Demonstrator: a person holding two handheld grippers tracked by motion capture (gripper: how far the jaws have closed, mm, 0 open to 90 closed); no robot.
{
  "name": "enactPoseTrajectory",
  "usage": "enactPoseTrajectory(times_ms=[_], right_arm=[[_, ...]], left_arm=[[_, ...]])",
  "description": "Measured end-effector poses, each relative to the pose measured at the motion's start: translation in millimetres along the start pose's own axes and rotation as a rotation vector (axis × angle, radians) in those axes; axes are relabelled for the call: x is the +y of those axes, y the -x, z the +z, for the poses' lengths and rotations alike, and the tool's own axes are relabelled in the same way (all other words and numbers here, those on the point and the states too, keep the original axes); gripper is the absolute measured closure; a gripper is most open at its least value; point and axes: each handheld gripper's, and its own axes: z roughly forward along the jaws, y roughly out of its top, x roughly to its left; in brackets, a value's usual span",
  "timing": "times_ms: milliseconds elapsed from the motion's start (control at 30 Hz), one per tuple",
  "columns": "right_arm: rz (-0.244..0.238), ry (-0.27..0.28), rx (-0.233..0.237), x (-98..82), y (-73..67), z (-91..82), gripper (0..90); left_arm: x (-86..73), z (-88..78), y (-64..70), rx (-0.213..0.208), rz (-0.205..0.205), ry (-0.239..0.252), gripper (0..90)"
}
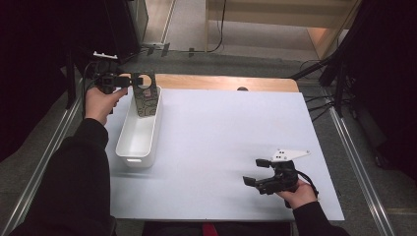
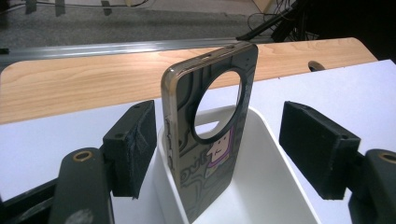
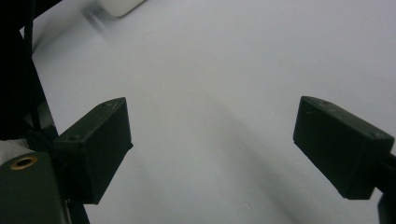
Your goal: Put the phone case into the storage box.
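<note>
Left tool (image 2: 219,149) open, white table (image 1: 221,147), grey floor (image 1: 255,54)

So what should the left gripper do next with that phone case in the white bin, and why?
Probably draw the left gripper back and up, away from the bin. Its jaws stand open with gaps on both sides of the phone case, so nothing grips it. The case stands upright at the bin's far end, seemingly let go, so pulling straight back should avoid knocking it.
</note>
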Motion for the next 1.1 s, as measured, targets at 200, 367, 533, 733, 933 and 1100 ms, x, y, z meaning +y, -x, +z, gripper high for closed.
enactPoseTrajectory(times_ms=[200, 367, 533, 733, 933, 1100], right_arm=[[0.0, 0.001, -0.001, 0.3, 0.3, -0.1, 10.5], [0.003, -0.002, 0.003, 1.0, 0.4, 1.1, 10.5], [0.002, -0.003, 0.003, 1.8, -0.1, 1.9, 10.5], [-0.001, -0.001, 0.002, 2.4, -1.0, 2.1, 10.4], [0.001, -0.002, 0.002, 3.6, -1.0, 2.0, 10.5], [-0.004, -0.002, 0.002, 4.7, -0.3, 2.0, 10.4]], left_arm=[[-1.6, -11.2, -1.8, -0.018, -0.006, -0.003, 27.6], [-3.7, -22.4, -1.6, -0.043, -0.006, 0.002, 28.1], [-5.4, -34.3, 2.9, -0.087, -0.004, 0.0, 28.0], [-8.9, -45.0, 15.8, -0.11, 0.031, -0.003, 28.0], [-11.8, -52.4, 27.5, -0.14, 0.046, -0.002, 28.0], [-15.6, -56.1, 37.6, -0.152, 0.065, -0.018, 28.0]])
